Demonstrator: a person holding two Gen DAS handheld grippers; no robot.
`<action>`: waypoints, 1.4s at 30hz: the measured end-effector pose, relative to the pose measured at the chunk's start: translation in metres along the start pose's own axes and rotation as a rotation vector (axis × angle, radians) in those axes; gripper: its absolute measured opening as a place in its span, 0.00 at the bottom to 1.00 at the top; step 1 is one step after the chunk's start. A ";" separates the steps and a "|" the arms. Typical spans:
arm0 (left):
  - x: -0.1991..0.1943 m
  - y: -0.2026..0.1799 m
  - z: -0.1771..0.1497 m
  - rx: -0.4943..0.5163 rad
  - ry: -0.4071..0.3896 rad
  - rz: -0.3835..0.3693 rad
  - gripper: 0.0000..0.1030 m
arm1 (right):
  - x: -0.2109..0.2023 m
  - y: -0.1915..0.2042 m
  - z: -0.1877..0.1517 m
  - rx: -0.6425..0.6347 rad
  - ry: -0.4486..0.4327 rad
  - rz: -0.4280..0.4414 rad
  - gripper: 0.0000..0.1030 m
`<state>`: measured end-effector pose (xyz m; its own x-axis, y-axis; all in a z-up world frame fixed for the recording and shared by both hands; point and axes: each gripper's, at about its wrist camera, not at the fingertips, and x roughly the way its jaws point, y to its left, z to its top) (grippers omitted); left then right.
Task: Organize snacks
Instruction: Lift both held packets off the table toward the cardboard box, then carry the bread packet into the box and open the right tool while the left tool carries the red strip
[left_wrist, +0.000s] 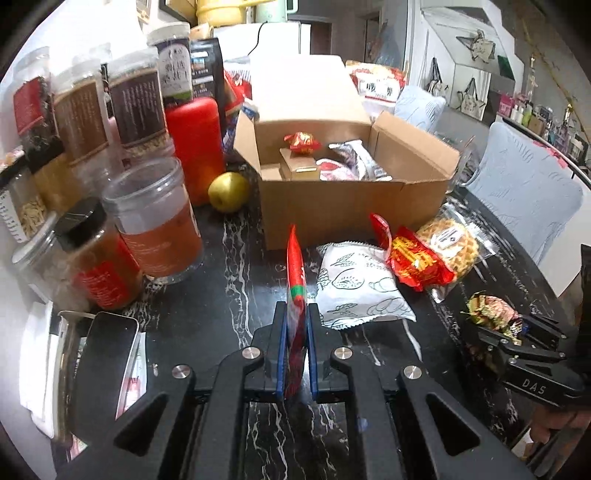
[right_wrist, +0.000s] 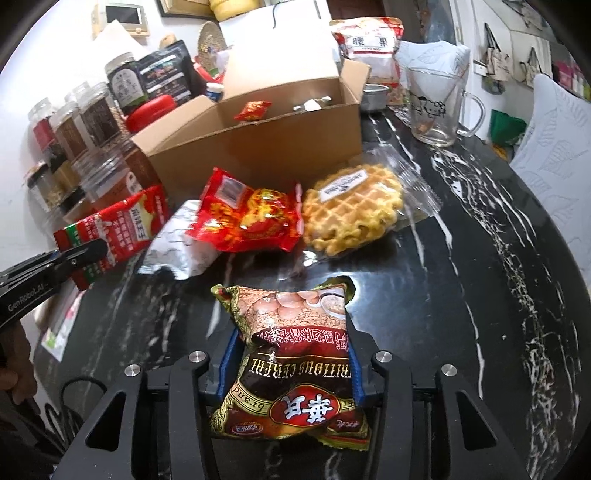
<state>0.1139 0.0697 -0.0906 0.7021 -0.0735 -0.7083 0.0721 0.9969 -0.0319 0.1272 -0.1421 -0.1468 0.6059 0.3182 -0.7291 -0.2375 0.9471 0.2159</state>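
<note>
Left of the open cardboard box (left_wrist: 354, 206), on the black marble table (left_wrist: 229, 295), stand spice jars (left_wrist: 136, 99), a red canister (left_wrist: 195, 147) and a yellow-green fruit (left_wrist: 228, 192), perhaps an apple. In front of the box the left gripper (left_wrist: 296, 347) is clamped on a thin red sachet (left_wrist: 296, 273) held edge-up, with a white packet (left_wrist: 354, 288), a red snack bag (right_wrist: 251, 218) and a wrapped waffle (right_wrist: 354, 206) lying beside it. Further right of the box, the right gripper (right_wrist: 290, 365) squeezes a brown cereal packet (right_wrist: 291, 354).
</note>
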 end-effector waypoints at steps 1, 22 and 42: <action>-0.004 0.000 0.000 -0.004 -0.007 -0.006 0.09 | -0.002 0.002 0.000 0.000 -0.007 0.008 0.44; -0.025 0.007 -0.024 -0.049 0.011 -0.041 0.09 | -0.007 0.034 -0.003 -0.047 -0.011 0.098 0.44; -0.077 0.011 0.056 -0.048 -0.240 -0.070 0.09 | -0.035 0.065 0.084 -0.153 -0.181 0.183 0.44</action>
<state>0.1002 0.0845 0.0031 0.8450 -0.1416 -0.5157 0.0968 0.9889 -0.1128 0.1541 -0.0878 -0.0523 0.6648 0.4983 -0.5565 -0.4583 0.8604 0.2228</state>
